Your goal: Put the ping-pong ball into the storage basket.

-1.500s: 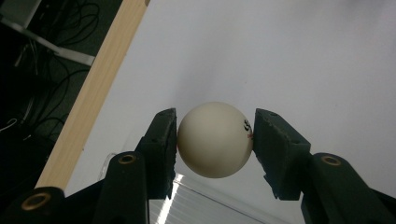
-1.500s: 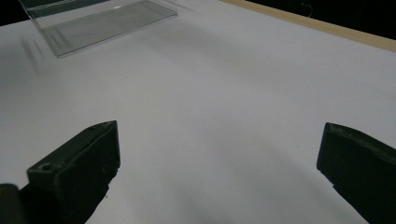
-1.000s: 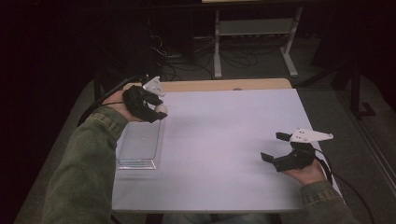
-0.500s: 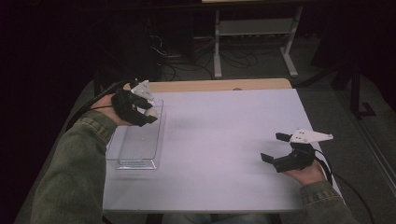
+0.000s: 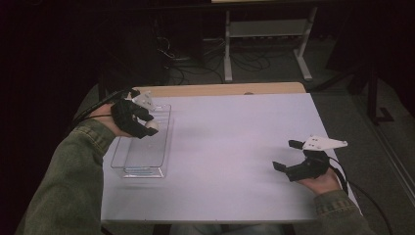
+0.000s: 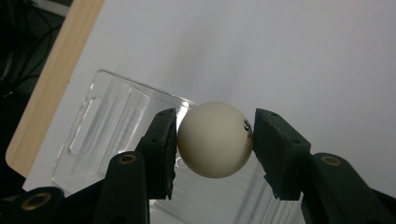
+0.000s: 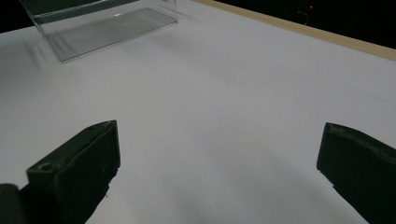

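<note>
**White ball pinched over a clear tray**

White, smooth and hollow-looking, the small round plastic ball (image 6: 215,139) sits clamped between the jaws of the left gripper (image 5: 142,123), above the clear rectangular plastic tray (image 5: 128,170) at the table's left side. It is probably very light and slick (apt to squirt out if pinched off-centre), so the hold belongs across its widest part, as now. The right gripper (image 7: 219,172) hovers over the white tabletop (image 5: 235,142), jaws spread wide, holding nothing.

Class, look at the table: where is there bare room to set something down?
The wide white stretch between the clear tray and the right gripper is bare. It is crowded at the tray, where the left gripper holds the white ball.
</note>
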### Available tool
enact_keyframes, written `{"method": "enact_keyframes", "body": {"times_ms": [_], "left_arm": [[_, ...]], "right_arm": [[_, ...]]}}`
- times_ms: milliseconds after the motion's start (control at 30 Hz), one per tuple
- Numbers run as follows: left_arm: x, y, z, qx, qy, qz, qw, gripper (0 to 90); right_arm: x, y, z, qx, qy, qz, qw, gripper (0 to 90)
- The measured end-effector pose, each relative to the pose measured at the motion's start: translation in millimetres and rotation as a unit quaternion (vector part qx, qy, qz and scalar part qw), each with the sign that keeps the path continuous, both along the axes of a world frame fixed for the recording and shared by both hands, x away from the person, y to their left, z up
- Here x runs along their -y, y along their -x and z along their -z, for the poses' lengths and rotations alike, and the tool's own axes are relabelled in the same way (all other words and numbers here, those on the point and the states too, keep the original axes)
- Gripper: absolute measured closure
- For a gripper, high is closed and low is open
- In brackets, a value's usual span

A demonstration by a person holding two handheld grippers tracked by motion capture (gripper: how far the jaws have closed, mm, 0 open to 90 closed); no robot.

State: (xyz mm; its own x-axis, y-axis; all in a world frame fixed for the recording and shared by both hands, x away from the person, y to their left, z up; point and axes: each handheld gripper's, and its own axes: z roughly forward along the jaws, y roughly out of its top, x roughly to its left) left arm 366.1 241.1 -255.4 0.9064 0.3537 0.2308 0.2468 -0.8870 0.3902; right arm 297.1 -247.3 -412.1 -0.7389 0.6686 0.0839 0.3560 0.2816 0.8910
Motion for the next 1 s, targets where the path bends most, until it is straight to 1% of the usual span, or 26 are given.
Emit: {"method": "enact_keyframes", "body": {"times_ms": [33, 100, 233, 367, 467, 700, 833, 1000], "left_arm": [[0.0, 0.0, 0.0, 0.0, 0.0, 0.0, 1.0, 50.4], [-1.8, 1.0, -0.5, -0.007, -0.006, 0.002, 1.0, 50.4], [-3.2, 1.2, 0.7, -0.019, -0.02, 0.002, 0.9996, 50.4], [-2.8, 0.6, 6.5, -0.028, -0.024, -0.001, 0.9993, 50.4], [-0.3, 0.3, 10.0, -0.033, -0.03, 0.004, 0.999, 50.4], [2.5, -0.1, 12.8, -0.037, -0.034, 0.009, 0.9987, 50.3], [3.3, 0.1, 18.3, -0.043, -0.036, 0.01, 0.9984, 50.4], [4.2, -0.4, 24.9, -0.048, -0.04, 0.013, 0.998, 50.4]], "right_arm": [[0.1, 0.0, 0.0, 0.0, 0.001, 0.001, 1.0, 0.0], [-0.3, -0.1, 0.4, -0.001, 0.002, 0.002, 1.0, 0.0], [-2.1, -0.1, 1.1, -0.004, 0.007, 0.0, 1.0, 0.0], [-2.7, -0.5, 2.0, -0.006, 0.01, -0.003, 0.9999, 0.0], [-2.8, -0.2, 1.7, -0.005, 0.009, -0.003, 0.9999, 0.0], [-2.4, -0.5, 2.0, -0.005, 0.009, -0.003, 0.9999, 0.0], [-3.0, -0.7, 2.8, -0.01, 0.011, -0.008, 0.9999, 0.0], [-3.5, -0.7, 2.8, -0.009, 0.01, -0.009, 0.9999, 0.0]]}}
